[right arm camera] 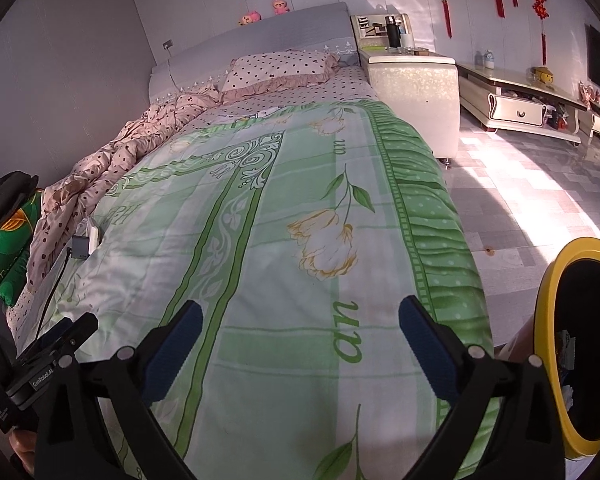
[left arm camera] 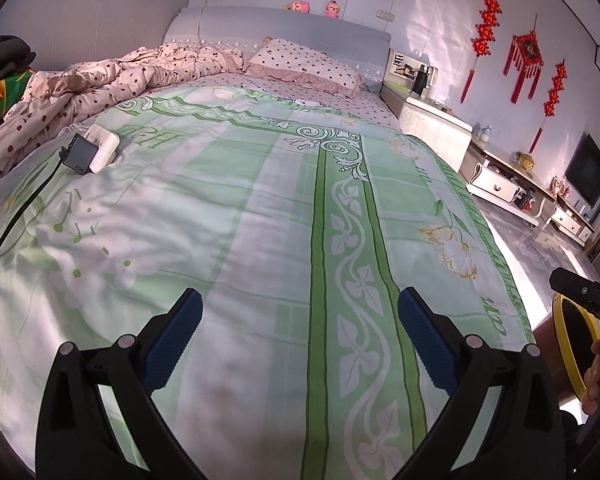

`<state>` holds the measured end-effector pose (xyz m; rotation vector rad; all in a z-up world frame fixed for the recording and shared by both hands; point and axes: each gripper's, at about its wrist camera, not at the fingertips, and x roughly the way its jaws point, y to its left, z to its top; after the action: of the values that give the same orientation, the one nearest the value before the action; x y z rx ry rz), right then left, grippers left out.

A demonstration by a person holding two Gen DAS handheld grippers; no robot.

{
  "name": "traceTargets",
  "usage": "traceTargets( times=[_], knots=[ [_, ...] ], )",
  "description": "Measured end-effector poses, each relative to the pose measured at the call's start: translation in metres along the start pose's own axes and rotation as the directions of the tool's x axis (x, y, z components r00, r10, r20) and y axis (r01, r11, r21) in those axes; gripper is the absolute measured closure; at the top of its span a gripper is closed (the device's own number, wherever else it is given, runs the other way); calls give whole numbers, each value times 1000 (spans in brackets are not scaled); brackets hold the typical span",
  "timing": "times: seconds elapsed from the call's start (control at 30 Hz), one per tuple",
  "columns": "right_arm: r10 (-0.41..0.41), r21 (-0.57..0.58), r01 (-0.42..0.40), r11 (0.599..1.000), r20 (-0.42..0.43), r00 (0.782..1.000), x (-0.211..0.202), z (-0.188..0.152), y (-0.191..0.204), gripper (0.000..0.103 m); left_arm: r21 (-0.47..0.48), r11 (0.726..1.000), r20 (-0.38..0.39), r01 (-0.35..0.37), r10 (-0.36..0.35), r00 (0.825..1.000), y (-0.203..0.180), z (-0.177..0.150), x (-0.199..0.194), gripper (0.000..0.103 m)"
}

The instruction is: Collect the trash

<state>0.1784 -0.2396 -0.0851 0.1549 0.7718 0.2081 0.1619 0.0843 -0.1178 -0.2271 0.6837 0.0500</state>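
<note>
— Are the tongs holding anything?

— No. The left gripper (left arm camera: 300,336) and the right gripper (right arm camera: 300,344) both stand spread wide over the green quilt (left arm camera: 260,208), nothing between their blue pads (left arm camera: 180,336).

— And the trash?

— I can't pick out any loose on the bed. A yellow-rimmed bin (right arm camera: 572,344) stands on the floor just beside the bed's right edge. A dark charger (left arm camera: 78,156) touches a white block (left arm camera: 102,146) near the left side.

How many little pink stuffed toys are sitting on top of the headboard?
3, as far as the pictures show. Two pink toys sit pressed together toward the left of the headboard; a third toy sits alone to their right. Others could be hidden behind the headboard.
</note>
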Motion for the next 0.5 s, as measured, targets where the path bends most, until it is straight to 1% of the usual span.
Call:
traceTargets(
  times=[0.1, 0.23, 0.3, 0.4, 0.5],
  knots=[
    [1, 2, -1, 1000, 8, 1000, -1, -3, 0, 8, -1, 1000, 21, -3, 3, 1000, 0, -5, -5, 8],
    [-8, -2, 8, 1000, 54, 999, -10, -7, 2, 8, 11, 1000, 56, -10, 9, 998, -5, -8, -17, 8],
    [-19, -2, 20, 1000, 88, 996, -19, -8, 3, 8, 22, 1000, 76, -9, 7, 997, -8, -8, -25, 8],
    [-55, -14, 58, 998, 146, 988, -37, -10, 7, 8, 35, 999, 113, -3, -1, 994, -12, -9, -41, 8],
    [-78, -28, 86, 996, 210, 975, -56, -14, 12, 8, 45, 999, 148, -5, -2, 989, -18, -9, -58, 8]
  ],
)
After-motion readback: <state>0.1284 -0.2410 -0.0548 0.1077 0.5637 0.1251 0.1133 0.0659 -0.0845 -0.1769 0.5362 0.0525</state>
